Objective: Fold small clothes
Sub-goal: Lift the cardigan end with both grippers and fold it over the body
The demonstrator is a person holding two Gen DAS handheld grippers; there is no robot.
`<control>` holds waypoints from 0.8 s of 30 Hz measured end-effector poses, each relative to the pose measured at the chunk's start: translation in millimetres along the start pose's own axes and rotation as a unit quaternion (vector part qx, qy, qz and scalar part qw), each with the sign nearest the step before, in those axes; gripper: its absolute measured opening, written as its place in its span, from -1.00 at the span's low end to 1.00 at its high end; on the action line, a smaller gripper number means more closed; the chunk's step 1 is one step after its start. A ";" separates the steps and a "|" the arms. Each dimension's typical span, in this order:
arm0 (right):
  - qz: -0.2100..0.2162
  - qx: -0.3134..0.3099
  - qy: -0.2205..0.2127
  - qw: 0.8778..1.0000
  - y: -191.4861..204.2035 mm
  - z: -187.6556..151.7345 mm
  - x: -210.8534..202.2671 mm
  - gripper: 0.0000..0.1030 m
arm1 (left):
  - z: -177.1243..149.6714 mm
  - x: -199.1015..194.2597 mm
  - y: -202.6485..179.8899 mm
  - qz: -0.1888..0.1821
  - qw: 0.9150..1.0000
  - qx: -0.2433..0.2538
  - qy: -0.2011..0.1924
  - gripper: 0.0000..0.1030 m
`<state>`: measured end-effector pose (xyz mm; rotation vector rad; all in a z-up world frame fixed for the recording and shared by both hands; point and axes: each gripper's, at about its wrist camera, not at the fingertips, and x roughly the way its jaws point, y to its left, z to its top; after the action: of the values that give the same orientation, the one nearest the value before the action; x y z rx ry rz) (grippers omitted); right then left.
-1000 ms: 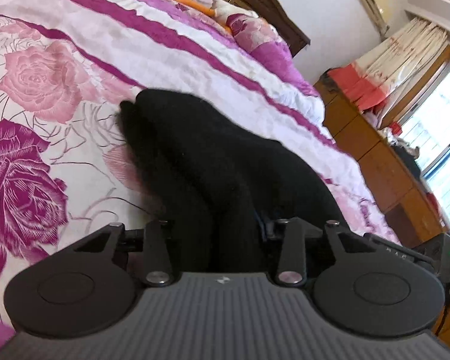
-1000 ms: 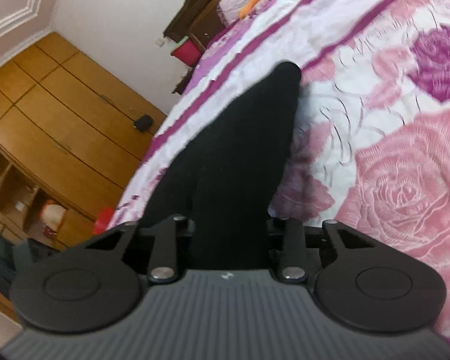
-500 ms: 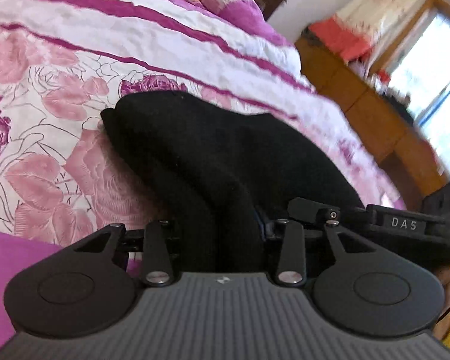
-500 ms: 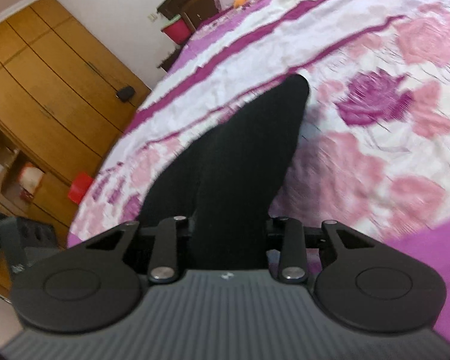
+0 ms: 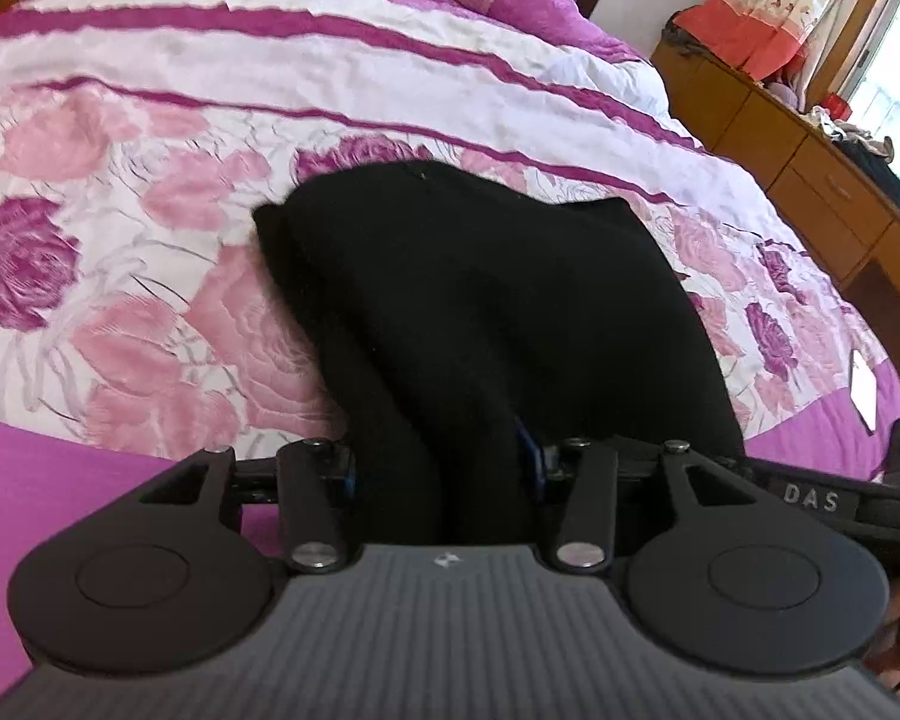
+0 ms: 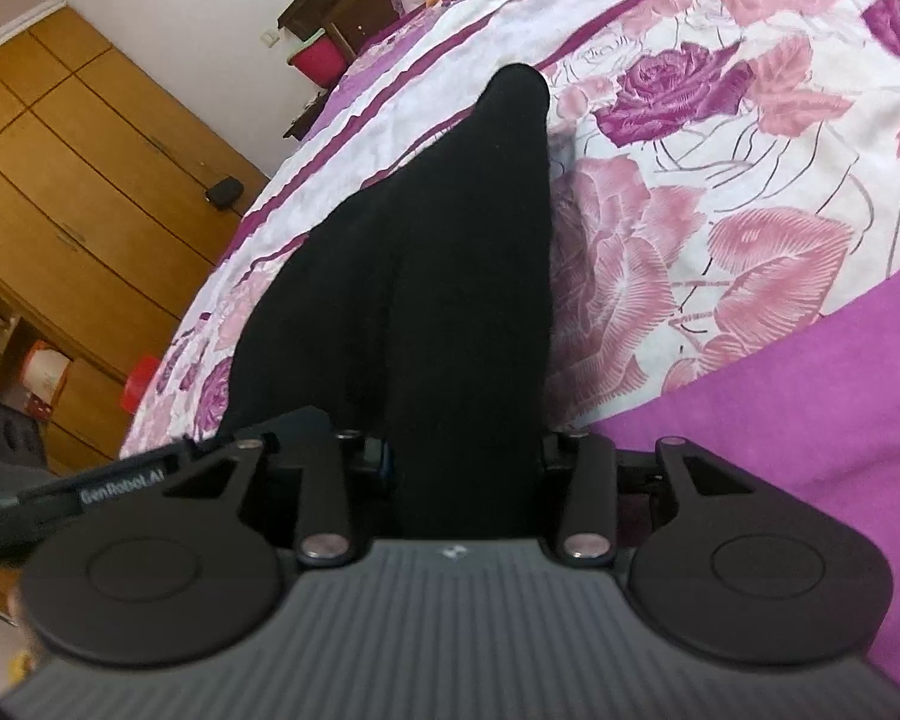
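While both tongs reach out over a bed, I see a black garment (image 5: 480, 312) draped across the bedspread (image 5: 150, 252), which is white with pink and purple roses and purple stripes. In the left wrist view, the near end of the garment is bunched between the fingers of the left tongs (image 5: 444, 468); the jaws are opening, and I cannot tell whether the pads still press on the cloth. The right wrist view shows the same black garment (image 6: 450, 276) running away from me as a long narrowing strip with a rounded far tip, lying on the bedspread (image 6: 720, 228). Its near end sits between the fingers of the right tongs (image 6: 462, 462), whose jaws are opening too. A wooden wardrobe (image 6: 60, 180) stands beside the bed, and a low wooden dresser (image 5: 810, 168) lines the other side.
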<state>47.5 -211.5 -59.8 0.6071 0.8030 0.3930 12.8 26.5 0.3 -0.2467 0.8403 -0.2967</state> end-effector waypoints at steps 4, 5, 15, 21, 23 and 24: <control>-0.022 -0.031 -0.003 0.999 6.7 -1.9 -12.3 -0.15 | 0.7 -12.5 -2.9 0.025 0.999 0.018 -0.013 0.01; -0.029 -0.040 -0.005 0.999 7.9 -2.7 -16.4 -0.15 | 0.7 -16.4 -3.2 0.029 0.999 0.019 -0.016 0.01; -0.060 -0.094 -0.076 0.991 26.9 5.1 -53.0 -0.15 | 14.5 -26.0 -8.5 0.067 0.996 0.031 -0.056 0.01; -0.080 -0.123 -0.096 0.984 34.5 19.2 -34.8 -0.18 | 12.1 -8.2 -2.3 0.079 0.995 0.033 -0.049 0.01; -0.089 -0.134 -0.093 0.983 34.2 19.9 -26.5 -0.19 | 9.3 -0.6 -0.9 0.087 0.995 0.035 -0.041 0.02; -0.086 -0.134 -0.089 0.983 32.2 19.9 -22.3 -0.18 | 8.5 1.3 -1.3 0.091 0.994 0.039 -0.040 0.04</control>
<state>45.2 -206.1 -16.2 0.3134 0.6119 0.2776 19.8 25.6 5.3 -0.1069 0.7654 -0.1474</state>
